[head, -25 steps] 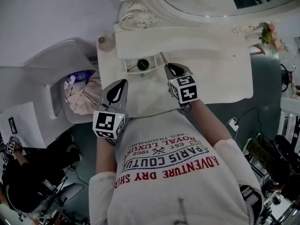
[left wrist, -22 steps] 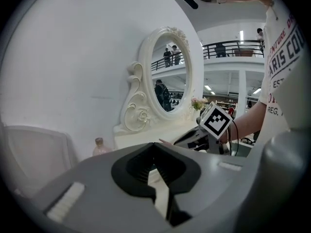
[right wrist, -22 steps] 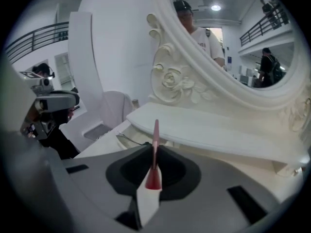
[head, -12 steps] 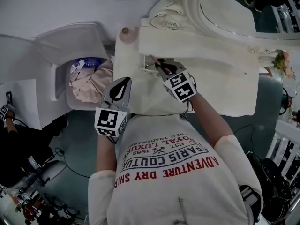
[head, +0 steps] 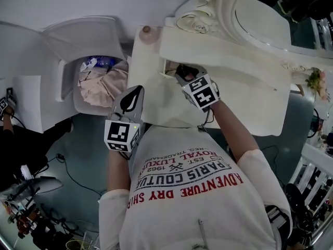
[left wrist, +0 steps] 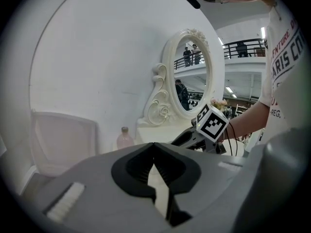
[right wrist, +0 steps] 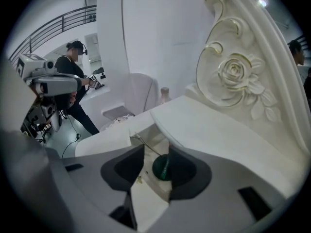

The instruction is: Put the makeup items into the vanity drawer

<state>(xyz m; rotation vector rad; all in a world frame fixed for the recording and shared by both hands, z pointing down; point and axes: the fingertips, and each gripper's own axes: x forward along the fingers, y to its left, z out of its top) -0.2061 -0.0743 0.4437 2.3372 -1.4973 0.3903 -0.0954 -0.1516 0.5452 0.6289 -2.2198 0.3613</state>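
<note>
The white vanity's small drawer [head: 167,70] stands open under the raised top. My right gripper [head: 183,72] hangs over it, tips pointing in, and its jaws are opening with nothing pressed between them. Through the gap of the right gripper [right wrist: 156,152] I see a dark green round item [right wrist: 160,167] and a thin stick [right wrist: 145,146] lying in the drawer [right wrist: 146,178]. My left gripper [head: 136,91] is shut and empty at the table's front left. In the left gripper view, the left gripper [left wrist: 154,147] points at the table.
A pink bottle [head: 147,29] stands at the vanity's back left corner. The ornate oval mirror [left wrist: 192,76] rises behind. A white chair [head: 83,40] holding crumpled cloth [head: 99,85] sits left of the table. A person [right wrist: 73,74] stands farther off.
The right gripper carried a thin pinkish stick leftward to the open drawer; the stick no longer shows at its tips. The left gripper has stayed put.
</note>
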